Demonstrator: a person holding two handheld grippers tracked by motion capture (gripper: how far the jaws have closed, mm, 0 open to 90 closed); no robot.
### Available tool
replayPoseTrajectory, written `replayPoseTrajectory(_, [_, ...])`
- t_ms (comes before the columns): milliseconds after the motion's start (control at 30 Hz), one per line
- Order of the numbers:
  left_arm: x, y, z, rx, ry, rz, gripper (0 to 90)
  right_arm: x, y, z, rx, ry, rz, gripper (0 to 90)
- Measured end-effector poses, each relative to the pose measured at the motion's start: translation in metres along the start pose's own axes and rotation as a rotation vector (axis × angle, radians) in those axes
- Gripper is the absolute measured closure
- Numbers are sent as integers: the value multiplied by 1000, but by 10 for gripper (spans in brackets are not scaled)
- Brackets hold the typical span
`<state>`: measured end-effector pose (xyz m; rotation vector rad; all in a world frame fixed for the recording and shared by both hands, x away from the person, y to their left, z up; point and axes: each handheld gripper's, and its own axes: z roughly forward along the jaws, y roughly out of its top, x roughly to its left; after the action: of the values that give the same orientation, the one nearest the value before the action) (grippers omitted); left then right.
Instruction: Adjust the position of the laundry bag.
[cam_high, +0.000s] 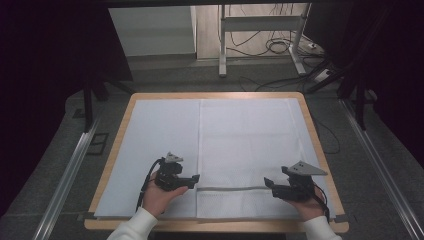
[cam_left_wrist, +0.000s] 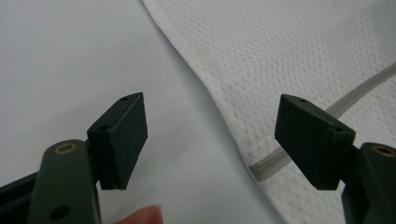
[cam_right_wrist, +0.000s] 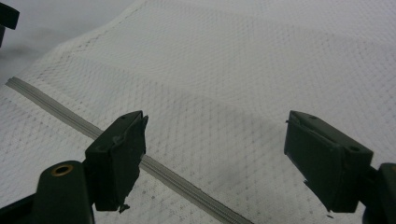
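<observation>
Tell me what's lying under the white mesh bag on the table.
The mesh bag lies on a pale sheet covering the wooden table. Whatever lies directly beneath the bag, or inside it, is hidden by the fabric.

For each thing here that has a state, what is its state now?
Left gripper: open, holding nothing, at the zipper's left end.
Right gripper: open, holding nothing, at the zipper's right end.
Mesh bag: lying flat on the table's right half.
Zipper: looks closed, running between the grippers.
</observation>
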<state>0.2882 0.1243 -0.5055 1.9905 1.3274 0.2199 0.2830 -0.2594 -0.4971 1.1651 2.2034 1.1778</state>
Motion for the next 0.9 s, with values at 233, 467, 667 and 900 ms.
replayPoseTrajectory(233, [-5,8,15,24,-33,-14,266,1,0,1,4,-4,-2,207])
replayPoseTrajectory(467, [-6,14,22,39,-46,-35,292,4,1,0,-12,-15,-20,212])
replayPoseTrajectory(667, [-6,12,27,45,-61,-54,323,3,1,1,-6,-18,-25,212])
replayPoseTrajectory(900, [-4,10,31,59,-94,-82,365,3,1,-1,-11,-22,-23,212])
